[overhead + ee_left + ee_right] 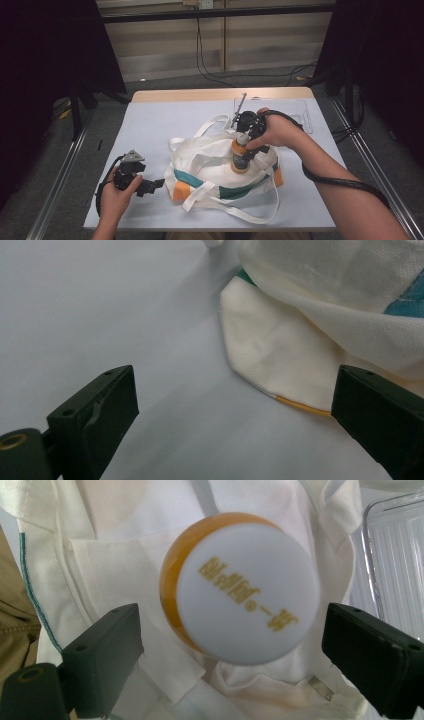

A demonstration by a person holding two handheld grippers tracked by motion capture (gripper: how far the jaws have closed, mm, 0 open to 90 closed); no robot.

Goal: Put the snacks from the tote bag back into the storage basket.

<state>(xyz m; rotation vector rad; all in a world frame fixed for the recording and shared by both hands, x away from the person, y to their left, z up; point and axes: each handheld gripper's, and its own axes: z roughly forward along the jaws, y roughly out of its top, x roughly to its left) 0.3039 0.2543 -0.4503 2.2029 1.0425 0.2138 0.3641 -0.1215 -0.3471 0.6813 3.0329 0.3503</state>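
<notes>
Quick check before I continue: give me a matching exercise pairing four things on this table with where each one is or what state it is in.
Things:
1. bottle
2. cloth bag
3. left hand-held gripper
4. clear tray

Places or states:
A. empty jaws apart, beside the bag's corner
B. far right of the table, behind the bag
C. upright on the bag, between the jaws of the right hand-held gripper
D. lying flat mid-table, straps spread

Pairs: 1-C, 2-D, 3-A, 4-B

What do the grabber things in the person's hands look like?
Each hand-held gripper is black, with two chunky, blocky jaws. The left hand-held gripper has a grey three-cornered plate on top. A thick black cable trails from the right hand-held gripper along the forearm. No sleeves show.
</notes>
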